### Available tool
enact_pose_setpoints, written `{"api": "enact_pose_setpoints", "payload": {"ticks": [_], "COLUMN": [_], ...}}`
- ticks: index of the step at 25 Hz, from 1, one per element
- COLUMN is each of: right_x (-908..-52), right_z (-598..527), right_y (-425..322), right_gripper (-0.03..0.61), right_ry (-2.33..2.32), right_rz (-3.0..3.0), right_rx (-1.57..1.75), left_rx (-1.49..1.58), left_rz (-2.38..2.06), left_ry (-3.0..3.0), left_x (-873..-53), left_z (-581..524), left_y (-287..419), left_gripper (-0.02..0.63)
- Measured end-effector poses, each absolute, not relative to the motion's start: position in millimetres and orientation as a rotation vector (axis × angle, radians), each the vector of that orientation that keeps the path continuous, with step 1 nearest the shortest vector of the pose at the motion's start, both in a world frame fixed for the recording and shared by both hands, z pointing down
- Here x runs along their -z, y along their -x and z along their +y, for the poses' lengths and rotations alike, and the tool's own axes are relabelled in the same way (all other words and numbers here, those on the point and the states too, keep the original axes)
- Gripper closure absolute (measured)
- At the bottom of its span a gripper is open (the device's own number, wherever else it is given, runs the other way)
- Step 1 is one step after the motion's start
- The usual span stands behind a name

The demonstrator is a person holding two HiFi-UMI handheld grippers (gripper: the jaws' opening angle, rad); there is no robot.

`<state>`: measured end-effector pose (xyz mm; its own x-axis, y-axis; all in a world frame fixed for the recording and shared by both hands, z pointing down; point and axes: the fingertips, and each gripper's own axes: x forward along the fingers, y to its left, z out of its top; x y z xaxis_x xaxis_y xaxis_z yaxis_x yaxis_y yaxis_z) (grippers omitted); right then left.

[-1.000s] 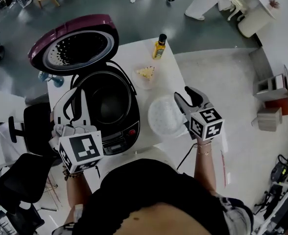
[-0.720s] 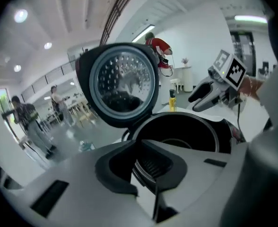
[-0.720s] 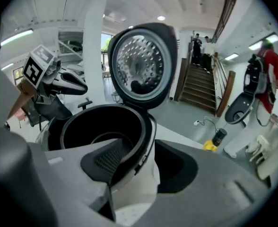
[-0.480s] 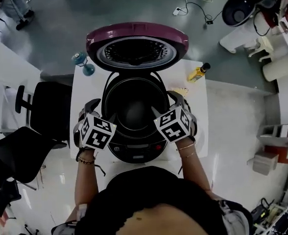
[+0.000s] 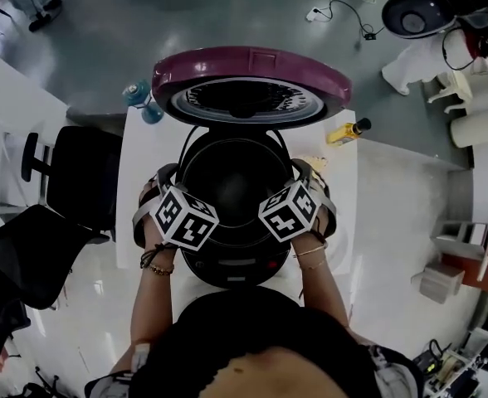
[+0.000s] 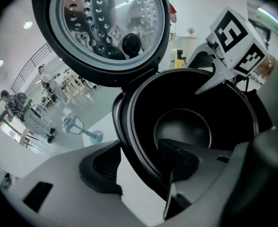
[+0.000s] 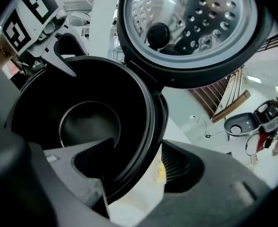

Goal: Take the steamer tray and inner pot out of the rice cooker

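Observation:
The black rice cooker (image 5: 227, 264) stands on the white table with its purple lid (image 5: 248, 85) swung up behind it. The dark inner pot (image 5: 231, 181) sits inside and looks empty. My left gripper (image 5: 168, 177) straddles the pot's left rim (image 6: 129, 141): one jaw is inside, one outside, with a gap showing, so it is open after widening. My right gripper (image 5: 302, 171) straddles the right rim (image 7: 148, 136) the same way; its jaws have just been opening and do not press on the rim. The steamer tray is hidden from the head view.
A yellow bottle (image 5: 344, 133) lies at the table's back right and a blue object (image 5: 139, 96) stands at the back left. A dish with yellow food (image 7: 161, 171) sits just outside the right jaw. Black chairs (image 5: 70, 181) stand to the left of the table.
The right gripper came in from over the white tray at the right to the cooker's right rim. The left gripper moved from the front left up to the left rim. Both dropped lower.

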<state>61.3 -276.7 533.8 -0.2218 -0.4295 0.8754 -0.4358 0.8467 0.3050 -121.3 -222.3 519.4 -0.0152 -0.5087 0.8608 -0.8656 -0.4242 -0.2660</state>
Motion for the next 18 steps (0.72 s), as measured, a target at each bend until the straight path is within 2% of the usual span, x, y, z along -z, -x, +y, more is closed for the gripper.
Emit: {"api": "enact_pose_setpoints", "payload": {"ticks": [4,13,14,16,18], "right_x": [-520.3,-507.3,-501.8,-488.3,-477.0], "right_z": [-277.7,-277.8,-277.5,-277.2,-278.1], "right_y": [-57.6,-58.3,-57.4,-55.6,-54.4], "right_gripper": [0.329,0.362,0.374,0.462,0.466], "right_ry": [-0.71,-0.757,-0.758,-0.762,-0.77], "right_rz": [-1.923,-1.997,-2.007,-2.03,-2.075], "right_rx": [-0.031,-0.061,-0.037,0.009,-0.004], "left_rx": [-1.437,-1.41,-1.408,-1.388,-1.354], "left_rz": [-1.434,-1.471,-1.488,-1.52,-1.534], "left_ry": [-1.91,-1.896,-1.909,-1.932,-1.947], "left_x": [-515.2,-503.4,-497.1,-482.8,-473.9], "left_z": [-222.4,-221.9,-222.3,-224.0,-225.7], "left_y": [121.7,118.5,116.7,114.3,114.4], "left_gripper": [0.396,0.434,0.455,0.494,0.497]}}
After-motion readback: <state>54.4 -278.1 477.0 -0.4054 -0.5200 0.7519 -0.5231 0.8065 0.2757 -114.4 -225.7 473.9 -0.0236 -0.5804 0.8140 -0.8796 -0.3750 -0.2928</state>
